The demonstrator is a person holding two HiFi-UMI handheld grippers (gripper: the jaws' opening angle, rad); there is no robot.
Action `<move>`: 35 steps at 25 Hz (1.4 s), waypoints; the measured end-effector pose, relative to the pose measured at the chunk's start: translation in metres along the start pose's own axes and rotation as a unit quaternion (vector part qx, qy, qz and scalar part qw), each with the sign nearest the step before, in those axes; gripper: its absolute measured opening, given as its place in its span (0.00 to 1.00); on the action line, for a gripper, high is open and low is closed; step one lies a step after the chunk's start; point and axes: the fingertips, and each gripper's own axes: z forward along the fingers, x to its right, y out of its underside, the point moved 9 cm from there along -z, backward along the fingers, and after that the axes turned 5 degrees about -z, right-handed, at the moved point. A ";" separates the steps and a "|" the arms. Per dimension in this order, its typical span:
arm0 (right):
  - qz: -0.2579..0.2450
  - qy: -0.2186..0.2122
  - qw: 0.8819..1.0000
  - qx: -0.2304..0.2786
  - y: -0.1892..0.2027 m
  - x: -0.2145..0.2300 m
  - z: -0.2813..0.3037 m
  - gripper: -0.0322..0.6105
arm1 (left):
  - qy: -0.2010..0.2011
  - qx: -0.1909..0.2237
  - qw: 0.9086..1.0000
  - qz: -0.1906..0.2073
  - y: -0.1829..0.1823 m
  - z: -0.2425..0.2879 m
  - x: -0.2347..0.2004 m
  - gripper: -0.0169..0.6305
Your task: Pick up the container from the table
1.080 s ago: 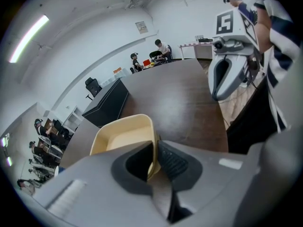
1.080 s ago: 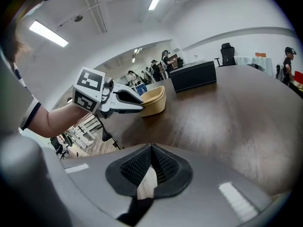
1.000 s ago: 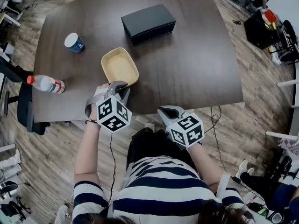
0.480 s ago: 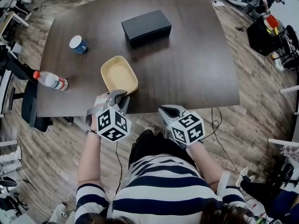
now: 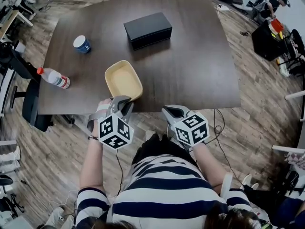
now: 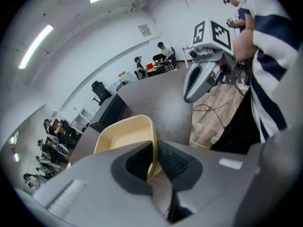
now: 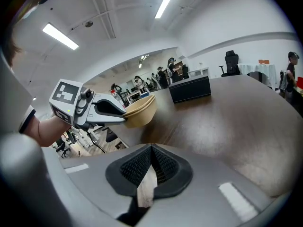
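Note:
A shallow yellow container (image 5: 123, 79) sits near the front edge of the dark wooden table (image 5: 200, 70). My left gripper (image 5: 124, 101) is shut on its near rim; in the left gripper view the rim of the container (image 6: 124, 135) is pinched between the pads of the gripper (image 6: 154, 159). In the right gripper view the container (image 7: 140, 111) looks raised off the tabletop, with the left gripper (image 7: 120, 113) holding it. My right gripper (image 5: 170, 111) hovers off the table's front edge, shut with nothing in it (image 7: 150, 167).
A black box (image 5: 147, 28) stands at the back of the table. A blue and white cup (image 5: 82, 44) and a lying plastic bottle with a red cap (image 5: 54, 78) are at the left. An office chair (image 5: 29, 104) stands left of the table.
The container, held by my left gripper, has come closer to the table's front edge. The right gripper has stayed shut in about the same place.

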 end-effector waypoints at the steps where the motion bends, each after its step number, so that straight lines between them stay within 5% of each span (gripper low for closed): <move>1: -0.001 0.000 1.000 0.001 0.001 0.000 -0.003 0.04 | 0.000 -0.001 1.000 0.001 -0.001 -0.002 0.003 0.03; 35: -0.013 0.014 1.000 0.025 0.006 -0.005 -0.038 0.04 | 0.021 -0.023 0.999 -0.010 0.012 -0.032 0.059 0.03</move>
